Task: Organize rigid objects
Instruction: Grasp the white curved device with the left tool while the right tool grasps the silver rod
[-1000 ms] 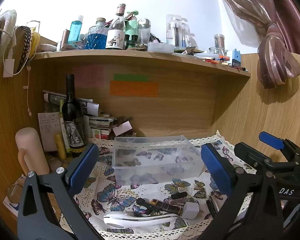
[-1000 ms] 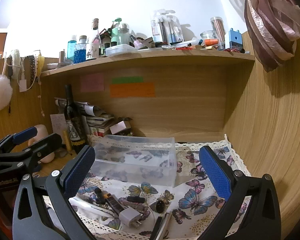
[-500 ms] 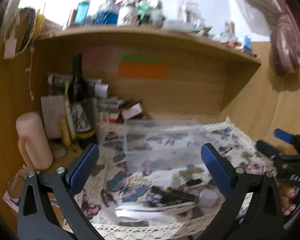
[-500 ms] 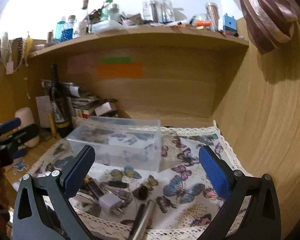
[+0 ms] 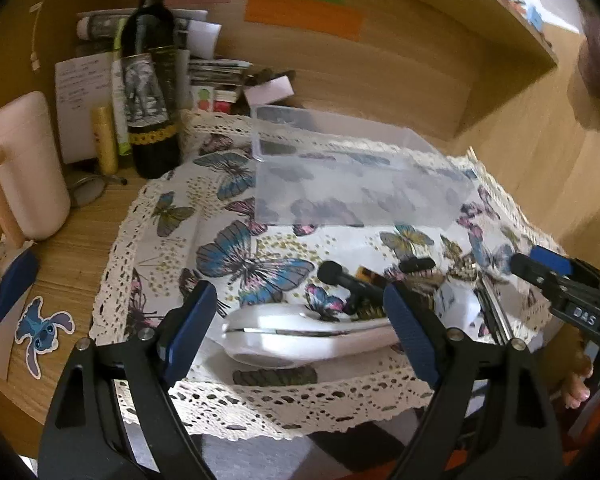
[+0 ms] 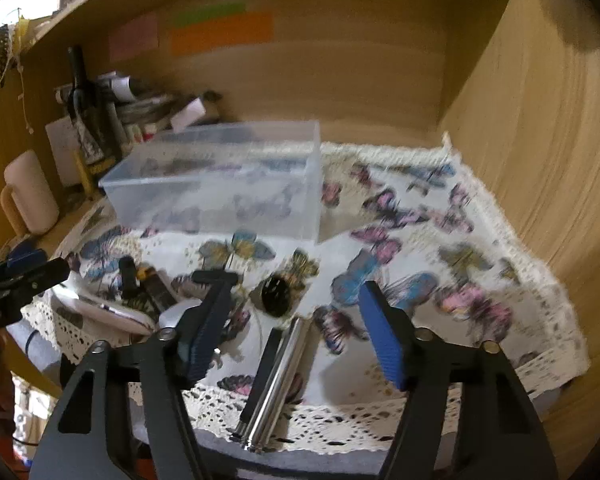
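Right wrist view alone: silver tube [image 6: 278, 380] between wide-apart right gripper [image 6: 296, 328] fingers; left gripper [image 5: 300, 328] likewise agape.

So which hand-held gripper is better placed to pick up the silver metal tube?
Right. The right hand-held gripper is open directly over the metal tube; the left hand-held gripper straddles the white handle.

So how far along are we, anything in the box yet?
Nothing looks done: the clear box appears empty. In hand: nothing, but both claws are open, the left claw around the white case, the right claw over the metal tube. Left: those two, the white plug, black round piece and small dark items on the cloth.
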